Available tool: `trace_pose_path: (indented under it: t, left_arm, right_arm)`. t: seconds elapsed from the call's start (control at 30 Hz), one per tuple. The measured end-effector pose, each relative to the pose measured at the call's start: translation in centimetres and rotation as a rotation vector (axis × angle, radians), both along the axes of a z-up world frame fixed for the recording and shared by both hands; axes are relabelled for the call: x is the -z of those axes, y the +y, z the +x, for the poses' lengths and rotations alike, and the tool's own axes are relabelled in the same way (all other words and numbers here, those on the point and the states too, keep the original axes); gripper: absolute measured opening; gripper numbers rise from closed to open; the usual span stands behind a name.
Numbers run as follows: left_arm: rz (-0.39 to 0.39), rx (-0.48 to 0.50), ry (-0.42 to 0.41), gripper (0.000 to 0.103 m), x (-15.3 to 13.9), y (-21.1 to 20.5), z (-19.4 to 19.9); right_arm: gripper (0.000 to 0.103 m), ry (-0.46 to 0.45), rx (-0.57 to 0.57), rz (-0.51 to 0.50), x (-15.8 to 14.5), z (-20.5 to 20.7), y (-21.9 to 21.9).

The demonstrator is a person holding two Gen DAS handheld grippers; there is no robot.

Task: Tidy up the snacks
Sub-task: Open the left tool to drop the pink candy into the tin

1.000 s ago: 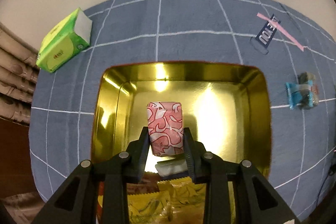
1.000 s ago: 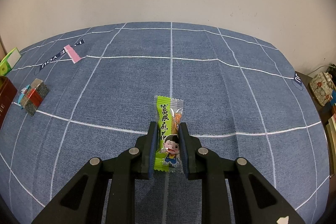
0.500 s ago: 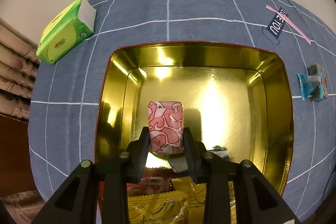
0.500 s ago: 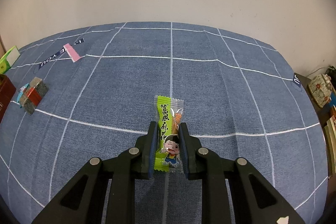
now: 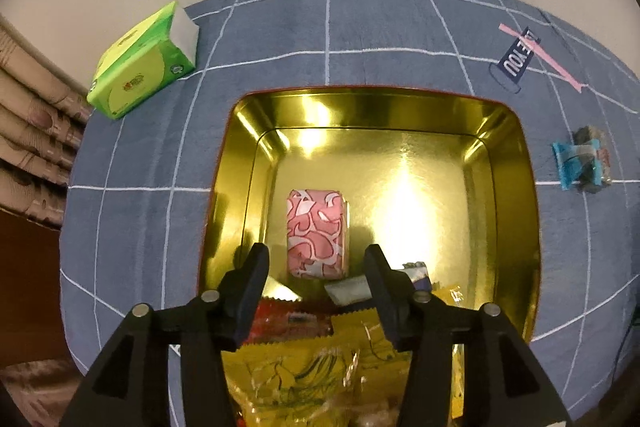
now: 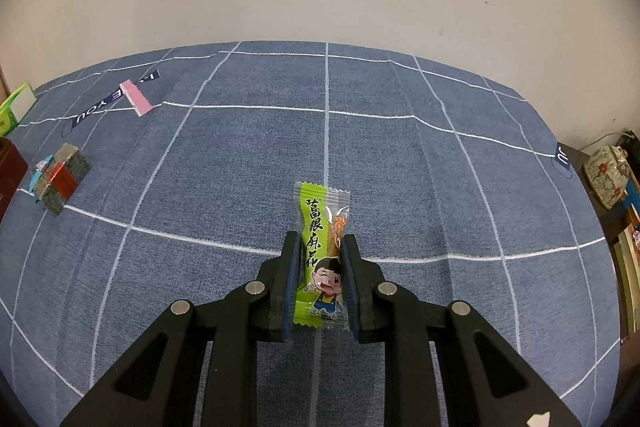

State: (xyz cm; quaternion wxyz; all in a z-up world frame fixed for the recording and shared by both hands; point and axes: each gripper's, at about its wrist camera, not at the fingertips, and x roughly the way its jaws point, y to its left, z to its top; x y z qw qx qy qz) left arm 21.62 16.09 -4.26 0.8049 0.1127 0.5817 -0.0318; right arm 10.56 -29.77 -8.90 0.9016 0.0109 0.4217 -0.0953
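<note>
A pink-and-white wrapped snack [image 5: 316, 233] lies on the floor of the gold tin [image 5: 516, 187]. My left gripper [image 5: 317, 259] hovers over the tin with its jaws opening; the pads stand clear on either side of the pink snack. Yellow and red snack packets [image 5: 320, 359] fill the tin's near end under the fingers. In the right wrist view my right gripper [image 6: 320, 251] is shut on a green snack packet [image 6: 322, 251] printed with a cartoon boy, just above the blue checked cloth [image 6: 240, 163].
A green tissue pack [image 5: 142, 71] lies at the cloth's far left corner. A blue-wrapped snack bundle [image 5: 582, 163] sits right of the tin, also visible as a small bundle [image 6: 60, 183]. A pink strip [image 6: 136, 101] lies on the cloth. Clutter stands past the right edge [image 6: 608, 179].
My left gripper has let go of the pink snack, which now rests in the tin, and its jaws have spread. The right gripper and its green packet have not moved.
</note>
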Motion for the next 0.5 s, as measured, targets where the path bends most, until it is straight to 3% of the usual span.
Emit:
trace_pose_path:
  t: [0.5]
  left_arm:
    - [-0.048,-0.158,-0.164,0.051,-4.6,4.4,-7.1]
  right_arm:
    - [0.017,0.031,0.084,-0.048,-0.4,0.2,1.4]
